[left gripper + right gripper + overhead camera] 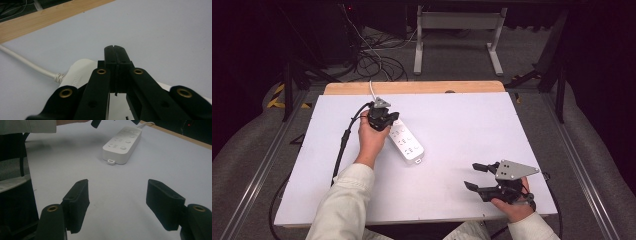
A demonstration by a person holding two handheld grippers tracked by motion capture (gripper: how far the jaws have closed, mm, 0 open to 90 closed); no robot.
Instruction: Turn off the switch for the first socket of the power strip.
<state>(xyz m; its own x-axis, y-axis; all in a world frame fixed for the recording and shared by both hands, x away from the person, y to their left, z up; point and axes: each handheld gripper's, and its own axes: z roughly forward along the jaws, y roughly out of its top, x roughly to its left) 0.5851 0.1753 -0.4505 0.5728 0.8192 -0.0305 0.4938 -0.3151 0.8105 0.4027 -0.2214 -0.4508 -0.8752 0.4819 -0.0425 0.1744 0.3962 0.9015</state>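
A white power strip lies slantwise on the white mat, its cord running off toward the far edge. My left gripper hangs just over the strip's far, cord end. Its jaws are pressed together with nothing between them. My right gripper rests low near the front right of the mat, well apart from the strip. Its jaws stand wide open and hold nothing. From there the power strip shows its sockets and a small tab at the near end.
The white mat covers a wooden table whose bare edge shows at the back. A person's light sleeve reaches in from the front left. Cables and a white table frame are on the floor beyond.
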